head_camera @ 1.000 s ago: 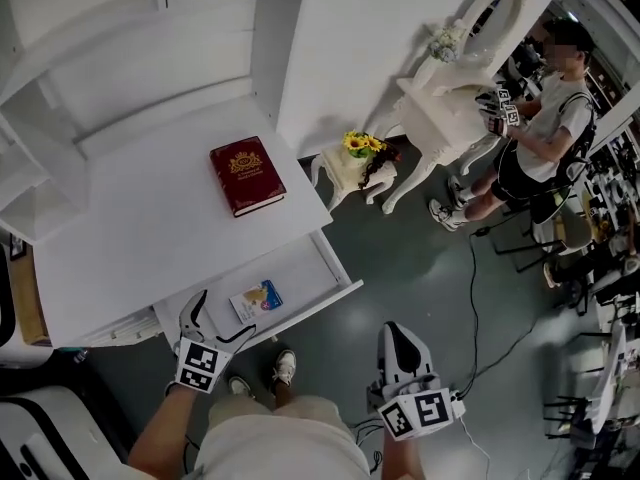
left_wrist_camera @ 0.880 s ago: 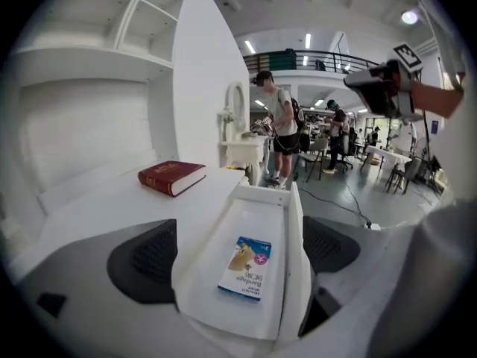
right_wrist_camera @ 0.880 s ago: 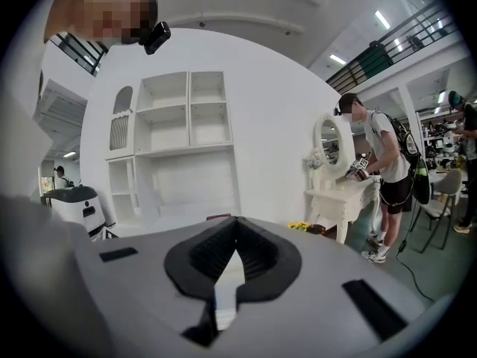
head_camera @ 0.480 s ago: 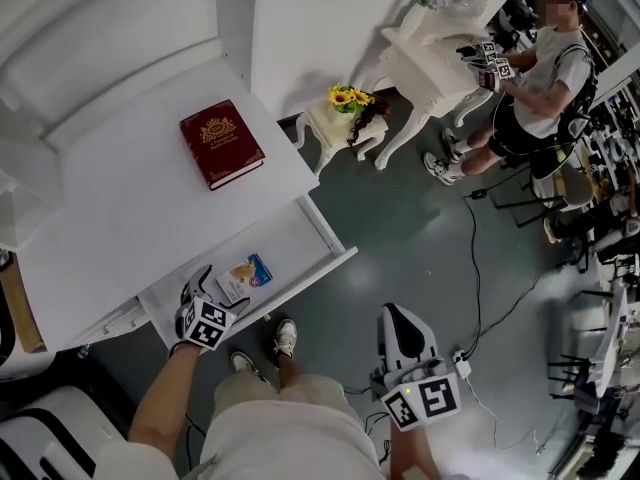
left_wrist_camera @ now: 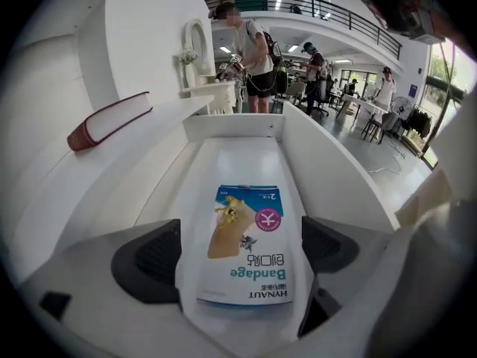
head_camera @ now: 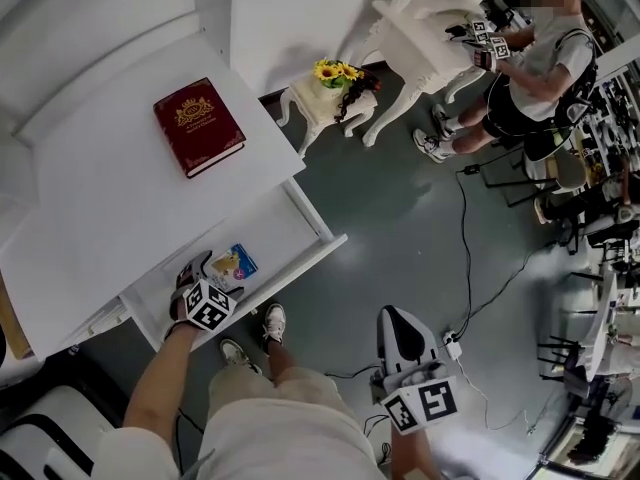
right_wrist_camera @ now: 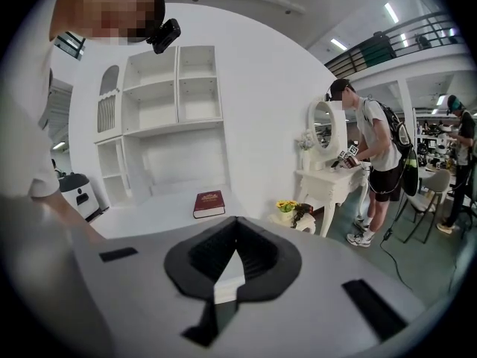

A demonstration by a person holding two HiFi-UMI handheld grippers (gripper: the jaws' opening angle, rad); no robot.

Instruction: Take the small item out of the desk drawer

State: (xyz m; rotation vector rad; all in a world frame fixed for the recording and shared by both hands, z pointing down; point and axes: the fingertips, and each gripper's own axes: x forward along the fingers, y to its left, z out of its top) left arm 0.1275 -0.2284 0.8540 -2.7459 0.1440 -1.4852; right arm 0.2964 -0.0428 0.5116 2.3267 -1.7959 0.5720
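Well, in your head view the left gripper [head_camera: 212, 270] sits in the open white drawer [head_camera: 300, 230], where the flat packet [head_camera: 234, 263] lies. Your left gripper view shows its jaws spread either side of that glossy packet, printed "HYNAUT Bandage". Your right gripper view shows the right gripper [right_wrist_camera: 237, 237], ribbed black jaws pressed together, empty, facing a red hardback book [right_wrist_camera: 209, 203]
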